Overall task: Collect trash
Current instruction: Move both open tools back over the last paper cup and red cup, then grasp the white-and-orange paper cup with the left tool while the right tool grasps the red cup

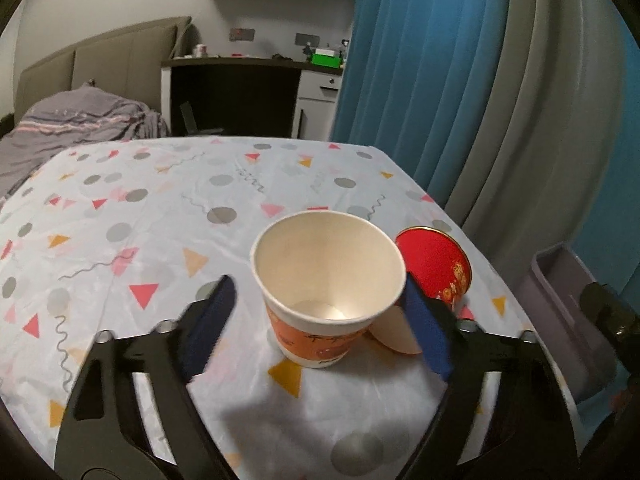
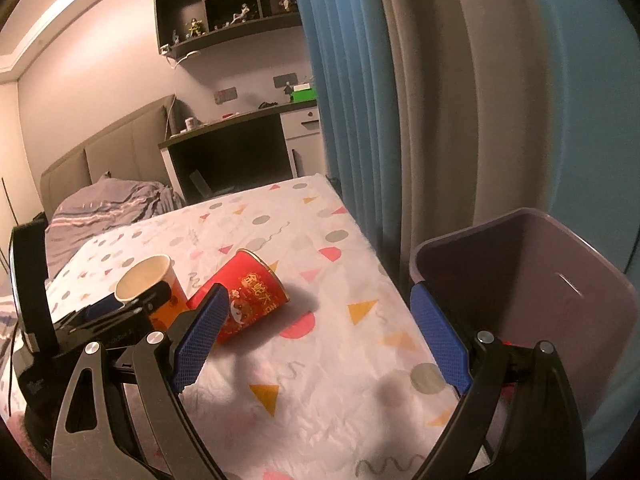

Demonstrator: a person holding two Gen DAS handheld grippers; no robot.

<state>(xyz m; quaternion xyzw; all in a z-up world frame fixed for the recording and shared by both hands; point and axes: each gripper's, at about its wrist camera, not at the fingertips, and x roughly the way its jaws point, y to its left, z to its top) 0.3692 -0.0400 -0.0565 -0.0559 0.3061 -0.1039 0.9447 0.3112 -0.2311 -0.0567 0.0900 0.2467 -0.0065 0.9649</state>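
**Two paper cups on a patterned table, a bin at its right edge**

A bed [image 1: 72, 128] with a rumpled grey blanket lies at the far left, with a dark desk [image 1: 236, 92] behind the table [image 1: 120, 208]. The table wears a thin, creased white cloth printed with triangles, dots and squiggles. The left gripper [image 1: 320, 320] straddles an upright orange paper cup [image 1: 320, 280], round-rimmed and empty, white inside; its blue textured fingers [image 1: 212, 320] are spread, the right one at the cup's rim, the left one clear of it. Just beside that cup, a red paper cup [image 2: 250, 296] with gold print lies on its side. The right gripper [image 2: 320, 328] hangs over bare cloth, fingers wide apart, holding nothing. Off the table's right edge stands a smooth grey-purple plastic bin [image 2: 560, 280], backed by pleated blue and beige curtains [image 2: 380, 100].
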